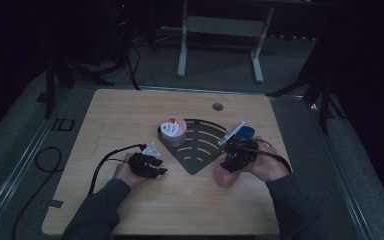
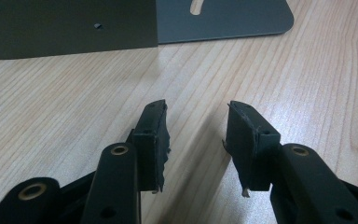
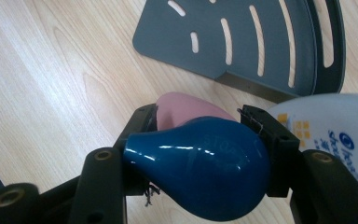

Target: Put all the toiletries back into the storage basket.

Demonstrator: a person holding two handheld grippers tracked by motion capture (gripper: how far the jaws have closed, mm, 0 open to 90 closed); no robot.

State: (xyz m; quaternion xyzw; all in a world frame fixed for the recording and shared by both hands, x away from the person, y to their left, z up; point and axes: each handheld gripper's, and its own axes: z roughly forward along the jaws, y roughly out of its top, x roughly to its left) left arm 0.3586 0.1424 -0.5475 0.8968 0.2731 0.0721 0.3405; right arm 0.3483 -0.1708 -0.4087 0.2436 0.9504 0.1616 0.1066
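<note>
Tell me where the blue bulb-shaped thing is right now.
The blue bulb sits between the jaws of the right gripper, just over the wooden table, near the grey slotted rack, with a white bottle at its side.

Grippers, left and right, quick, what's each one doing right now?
Left gripper: open, nothing between the jaws.
Right gripper: shut on the blue bulb.
</note>
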